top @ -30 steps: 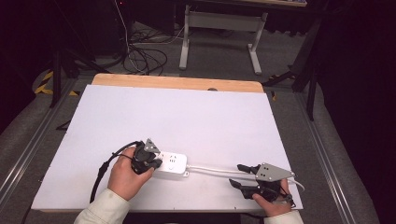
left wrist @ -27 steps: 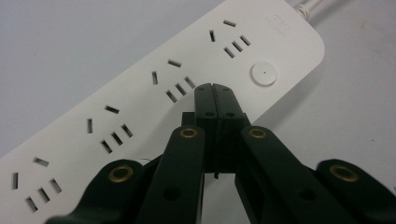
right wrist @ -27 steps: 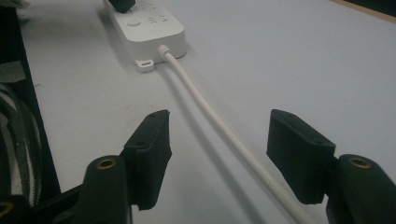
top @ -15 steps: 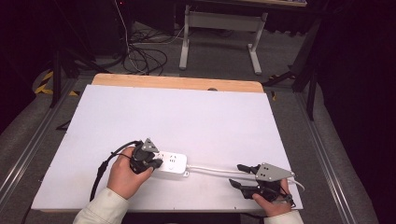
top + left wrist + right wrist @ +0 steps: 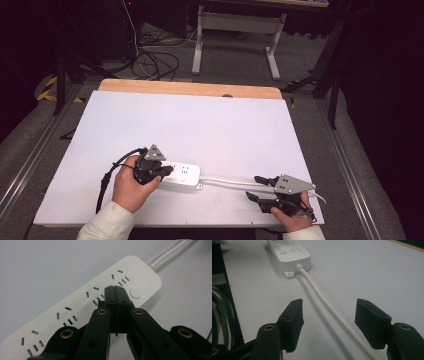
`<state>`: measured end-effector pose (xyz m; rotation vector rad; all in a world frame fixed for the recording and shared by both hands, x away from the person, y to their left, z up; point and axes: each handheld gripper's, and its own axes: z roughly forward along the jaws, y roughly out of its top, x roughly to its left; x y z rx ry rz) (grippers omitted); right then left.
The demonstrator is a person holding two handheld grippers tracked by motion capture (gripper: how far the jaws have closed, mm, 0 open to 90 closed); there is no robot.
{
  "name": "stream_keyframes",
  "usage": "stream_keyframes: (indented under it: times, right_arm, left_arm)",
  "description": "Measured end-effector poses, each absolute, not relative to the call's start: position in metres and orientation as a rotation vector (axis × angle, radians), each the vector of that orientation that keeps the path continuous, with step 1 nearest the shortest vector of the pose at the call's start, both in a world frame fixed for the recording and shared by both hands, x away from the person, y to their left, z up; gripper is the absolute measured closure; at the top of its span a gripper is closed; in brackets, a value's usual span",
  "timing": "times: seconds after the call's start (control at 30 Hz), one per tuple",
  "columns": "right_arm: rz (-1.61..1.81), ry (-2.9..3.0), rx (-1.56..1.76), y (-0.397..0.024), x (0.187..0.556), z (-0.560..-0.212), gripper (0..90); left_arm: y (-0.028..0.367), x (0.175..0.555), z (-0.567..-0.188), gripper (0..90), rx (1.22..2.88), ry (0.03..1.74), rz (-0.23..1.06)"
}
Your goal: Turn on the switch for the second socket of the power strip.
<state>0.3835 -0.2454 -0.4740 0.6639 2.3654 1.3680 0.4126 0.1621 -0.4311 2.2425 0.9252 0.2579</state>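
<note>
White tabletop (image 5: 200,125): left claw (image 5: 115,290) pressed shut over power strip (image 5: 82,307); right claw (image 5: 328,322) wide, straddling cord (image 5: 329,310).

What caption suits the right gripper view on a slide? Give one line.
Open right gripper straddling the white cable that leads to the power strip.

On the table (image 5: 200,120) the power strip (image 5: 182,173) lies near my edge, at seven o'clock from the middle. My left gripper (image 5: 162,171) is over its nine o'clock end. Its cord (image 5: 225,181) runs toward three o'clock, passing between the jaws of my right gripper (image 5: 256,187) at five o'clock.
</note>
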Motion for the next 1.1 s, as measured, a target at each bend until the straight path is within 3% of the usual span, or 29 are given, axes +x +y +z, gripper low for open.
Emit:
stream_keyframes:
  times: [0.73, 0.8, 0.83, 1.0, 1.1]
  right_arm:
    - [1.368, 2.368, 0.669, -0.245, 0.385, -0.475, 39.4]
    - [1.365, 2.369, 0.668, -0.245, 0.385, -0.475, 39.4]
    - [1.365, 2.369, 0.668, -0.245, 0.384, -0.475, 39.4]
    - [1.367, 2.367, 0.669, -0.245, 0.385, -0.475, 39.4]
    - [1.368, 2.365, 0.667, -0.245, 0.384, -0.474, 39.4]
  left_arm:
    - [0.163, 0.4, -0.411, 88.6, 2.209, 0.847, 0.267]
    - [0.162, 0.399, -0.41, 66.0, 2.187, 0.842, 0.307]
    - [0.162, 0.398, -0.409, 59.7, 2.177, 0.844, 0.318]
    - [0.164, 0.395, -0.404, 40.2, 2.153, 0.799, 0.366]
    - [0.169, 0.392, -0.399, 32.9, 2.13, 0.793, 0.369]
